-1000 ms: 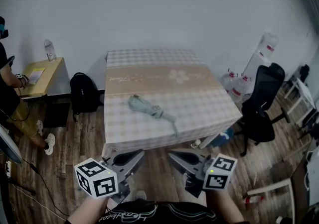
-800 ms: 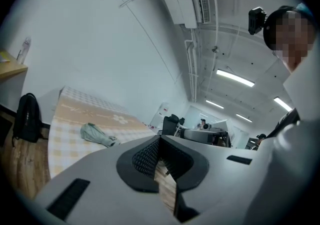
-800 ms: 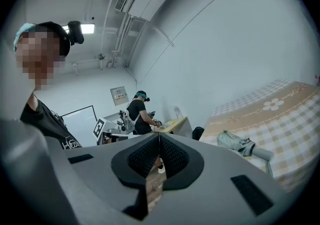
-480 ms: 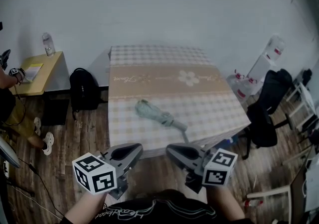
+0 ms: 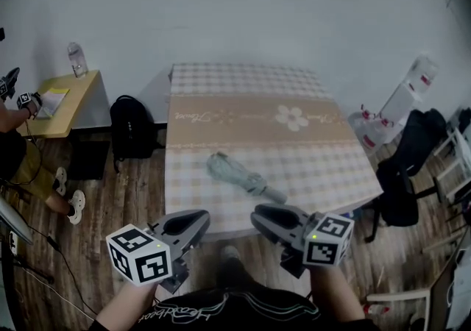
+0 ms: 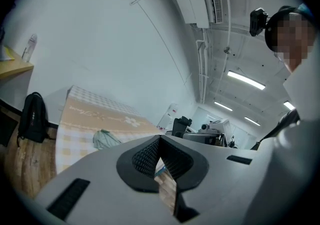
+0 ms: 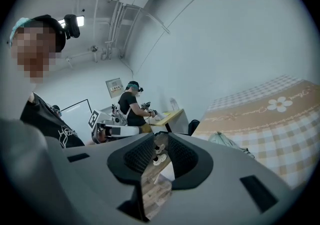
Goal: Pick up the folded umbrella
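The folded umbrella (image 5: 239, 177), pale green, lies slantwise on the checked tablecloth of the table (image 5: 294, 94), near its front edge. Both grippers hover short of that edge, apart from the umbrella. My left gripper (image 5: 202, 217) has its jaws together at the tips and holds nothing. My right gripper (image 5: 259, 212) has its jaws opening, a narrow gap between them with nothing in it. The left gripper view shows the umbrella (image 6: 105, 140) to the left of the left gripper (image 6: 160, 141). In the right gripper view the umbrella (image 7: 227, 143) lies to the right of the right gripper (image 7: 160, 140).
A black backpack (image 5: 131, 127) leans by the table's left side. Further left are a small wooden desk (image 5: 62, 101) with a bottle (image 5: 76, 59) and a seated person (image 5: 15, 146). A black office chair (image 5: 408, 175) and water jugs (image 5: 401, 105) stand right.
Both grippers and the head view have come closer to the table, so the umbrella now sits nearer. The right gripper's jaws have parted slightly.
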A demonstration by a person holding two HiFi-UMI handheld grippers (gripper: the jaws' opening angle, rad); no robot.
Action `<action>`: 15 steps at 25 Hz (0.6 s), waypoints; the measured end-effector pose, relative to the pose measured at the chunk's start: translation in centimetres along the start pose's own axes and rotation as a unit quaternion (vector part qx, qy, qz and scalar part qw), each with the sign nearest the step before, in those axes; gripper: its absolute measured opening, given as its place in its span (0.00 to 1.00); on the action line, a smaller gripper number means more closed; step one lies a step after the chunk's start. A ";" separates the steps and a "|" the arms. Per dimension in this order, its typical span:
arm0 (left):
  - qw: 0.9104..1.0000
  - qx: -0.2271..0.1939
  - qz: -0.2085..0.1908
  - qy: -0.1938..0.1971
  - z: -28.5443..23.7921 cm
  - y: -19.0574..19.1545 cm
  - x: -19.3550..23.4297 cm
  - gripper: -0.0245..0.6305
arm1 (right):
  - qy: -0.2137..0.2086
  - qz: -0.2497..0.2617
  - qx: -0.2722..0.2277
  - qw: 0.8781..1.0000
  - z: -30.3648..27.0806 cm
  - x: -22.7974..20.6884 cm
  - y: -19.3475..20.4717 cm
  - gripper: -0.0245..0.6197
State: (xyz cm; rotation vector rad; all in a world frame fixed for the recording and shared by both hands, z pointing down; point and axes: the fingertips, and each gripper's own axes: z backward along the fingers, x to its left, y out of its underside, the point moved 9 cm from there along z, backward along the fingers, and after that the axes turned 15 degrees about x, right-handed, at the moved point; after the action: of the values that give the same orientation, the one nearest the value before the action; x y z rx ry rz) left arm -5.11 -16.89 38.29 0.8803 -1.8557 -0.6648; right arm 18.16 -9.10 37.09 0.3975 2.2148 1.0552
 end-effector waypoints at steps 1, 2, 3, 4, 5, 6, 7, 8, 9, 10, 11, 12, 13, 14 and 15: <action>1.000 0.000 0.003 -0.005 -0.2 -0.3 0.4 0.03 | 0.001 0.003 0.006 1.000 -0.3 -0.7 -0.3 0.18; 1.000 0.000 0.006 -0.009 -0.4 -0.6 0.8 0.03 | 0.002 0.006 0.012 1.000 -0.5 -1.5 -0.7 0.20; 1.000 -0.001 0.010 -0.013 -0.6 -0.9 1.3 0.03 | 0.002 0.006 0.015 1.000 -0.8 -2.3 -1.1 0.22; 1.000 -0.002 0.015 -0.018 -0.8 -1.3 1.7 0.03 | 0.000 0.005 0.018 1.000 -1.1 -3.2 -1.5 0.24; 1.000 -0.004 0.020 -0.021 -1.1 -1.6 2.2 0.03 | -0.005 0.000 0.020 1.000 -1.4 -4.1 -1.8 0.25; 0.999 -0.005 0.024 -0.024 -1.4 -1.9 2.6 0.03 | -0.010 -0.005 0.022 1.000 -1.6 -5.0 -2.2 0.27; 0.999 -0.005 0.028 -0.027 -1.8 -2.3 3.1 0.03 | -0.014 -0.010 0.025 1.000 -1.9 -6.0 -2.5 0.29; 0.999 -0.005 0.032 -0.029 -2.2 -2.6 3.5 0.03 | -0.014 -0.012 0.029 0.999 -2.1 -6.9 -2.9 0.32; 0.999 -0.005 0.036 -0.031 -2.6 -2.9 3.9 0.03 | -0.010 -0.011 0.035 0.999 -2.4 -7.9 -3.2 0.34; 0.999 -0.006 0.040 -0.033 -3.0 -3.1 4.3 0.03 | -0.004 -0.007 0.042 0.999 -2.6 -8.8 -3.5 0.37; 0.998 -0.006 0.044 -0.035 -3.4 -3.3 4.7 0.03 | 0.003 -0.003 0.050 0.999 -2.9 -9.7 -3.8 0.39; 0.998 -0.006 0.048 -0.037 -3.7 -3.5 5.1 0.03 | 0.010 0.002 0.060 0.998 -3.3 -10.6 -4.0 0.40; 0.998 -0.006 0.053 -0.040 -4.1 -3.7 5.6 0.03 | 0.017 0.007 0.071 0.997 -3.6 -11.5 -4.1 0.42; 0.997 -0.005 0.057 -0.042 -4.4 -3.8 6.0 0.03 | 0.023 0.014 0.084 0.996 -4.0 -12.3 -4.2 0.44; 0.997 -0.005 0.062 -0.045 -4.7 -4.0 6.5 0.03 | 0.029 0.021 0.098 0.995 -4.5 -13.1 -4.3 0.46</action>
State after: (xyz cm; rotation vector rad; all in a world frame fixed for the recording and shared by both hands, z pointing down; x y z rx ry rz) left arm -1.61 -24.83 40.57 0.7324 -1.9690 -0.6444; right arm 24.95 -21.22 41.40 0.5065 2.3795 0.8829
